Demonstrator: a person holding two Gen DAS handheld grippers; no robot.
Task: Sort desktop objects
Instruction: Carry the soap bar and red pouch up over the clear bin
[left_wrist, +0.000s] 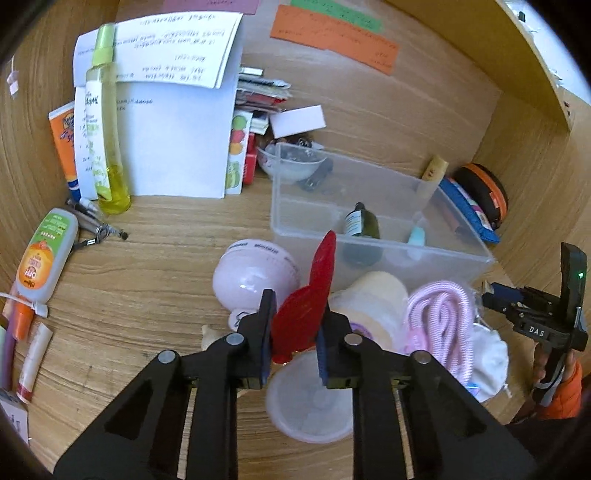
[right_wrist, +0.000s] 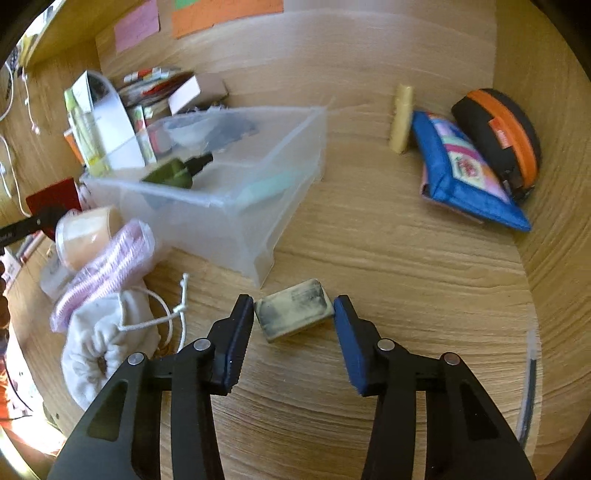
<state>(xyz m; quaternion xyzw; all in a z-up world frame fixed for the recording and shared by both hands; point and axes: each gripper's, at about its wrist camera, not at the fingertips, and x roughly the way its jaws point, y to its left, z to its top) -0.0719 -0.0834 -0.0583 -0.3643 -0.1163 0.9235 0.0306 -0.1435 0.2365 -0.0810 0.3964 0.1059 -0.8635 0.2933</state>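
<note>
Table wood-grain, cluttered. Clear bin my landmark, mid-table, dark bottle inside. I see left claw clamped on red flat piece, just before bin's near wall. Right claw narrowed around smudged eraser near bin's corner; pads seem touching, eraser's contact with table unclear.

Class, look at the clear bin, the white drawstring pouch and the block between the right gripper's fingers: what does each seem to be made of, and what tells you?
Clear bin: translucent, slightly frosted plastic; contents show through its walls.
White drawstring pouch: soft matte cloth, probably cotton; it gathers in folds around a cord.
Block: likely rubber, an eraser; dull cream surface with grey smudges.
</note>
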